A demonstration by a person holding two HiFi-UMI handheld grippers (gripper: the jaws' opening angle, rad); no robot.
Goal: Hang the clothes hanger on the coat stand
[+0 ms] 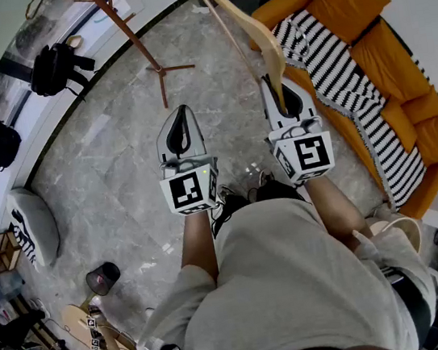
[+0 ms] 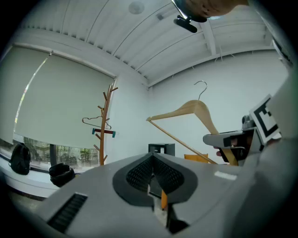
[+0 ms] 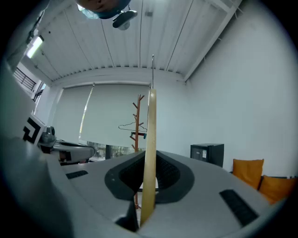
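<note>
My right gripper (image 1: 276, 88) is shut on the lower end of a wooden clothes hanger (image 1: 239, 22), which rises up and away from it with its metal hook (image 2: 201, 85) on top. In the right gripper view the hanger (image 3: 149, 158) stands edge-on between the jaws. The wooden coat stand (image 1: 127, 30) is across the floor ahead, apart from the hanger; a thin wire hanger (image 2: 98, 123) hangs on one of its branches (image 3: 138, 118). My left gripper (image 1: 182, 112) is level with the right one, shut, with nothing in it (image 2: 156, 186).
An orange sofa (image 1: 395, 46) with a striped blanket (image 1: 340, 70) lies to the right. Black bags (image 1: 58, 67) sit by the window wall, a grey cushion (image 1: 32, 224) at the left. A black cabinet (image 3: 206, 151) stands against the far wall. A marble floor (image 1: 120, 168) lies between me and the stand.
</note>
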